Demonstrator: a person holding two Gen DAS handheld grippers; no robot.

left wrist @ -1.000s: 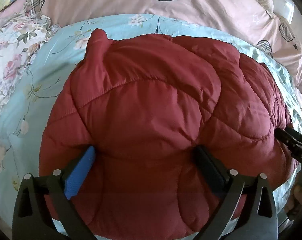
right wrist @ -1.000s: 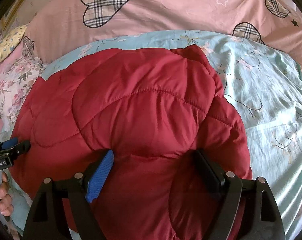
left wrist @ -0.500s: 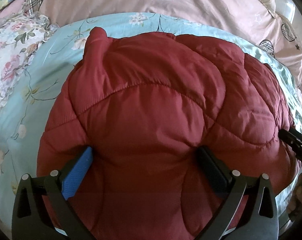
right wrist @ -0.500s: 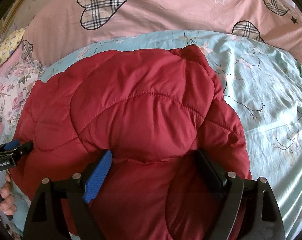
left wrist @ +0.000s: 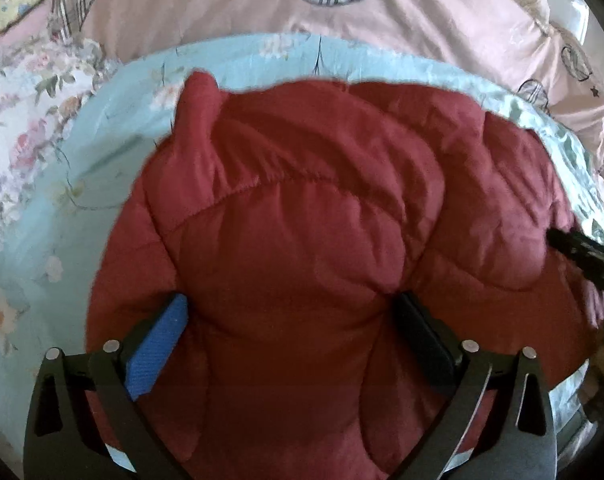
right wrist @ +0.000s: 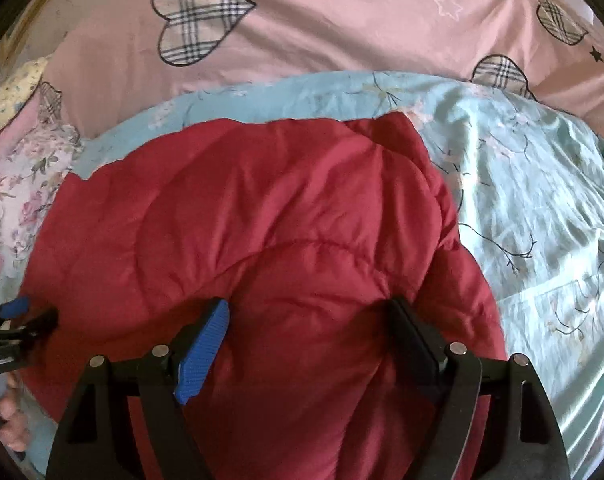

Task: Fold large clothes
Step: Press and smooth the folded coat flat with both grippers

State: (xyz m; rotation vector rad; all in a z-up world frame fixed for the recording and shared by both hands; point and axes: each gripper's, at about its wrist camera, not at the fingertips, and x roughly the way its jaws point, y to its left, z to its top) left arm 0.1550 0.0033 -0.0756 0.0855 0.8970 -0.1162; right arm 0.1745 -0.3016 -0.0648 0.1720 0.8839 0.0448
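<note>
A puffy dark red quilted jacket (left wrist: 302, 208) lies bunched on the light blue floral sheet (left wrist: 102, 152); it also fills the right wrist view (right wrist: 262, 232). My left gripper (left wrist: 292, 320) has its jaws wide apart, pressed against the jacket's near edge with padding bulging between them. My right gripper (right wrist: 308, 320) stands the same way on the jacket's right part, jaws wide with fabric between. Each gripper shows at the edge of the other's view: the right one as a dark tip (left wrist: 582, 252), the left one held by a hand (right wrist: 14, 324).
A pink duvet with plaid hearts (right wrist: 342, 20) lies across the back. A floral pillow (left wrist: 18, 120) is at the left. The blue sheet (right wrist: 542, 200) extends to the right of the jacket.
Both grippers have edged slightly forward and lower over the jacket, and the padding has shifted a little. The jaws have stayed wide apart.
</note>
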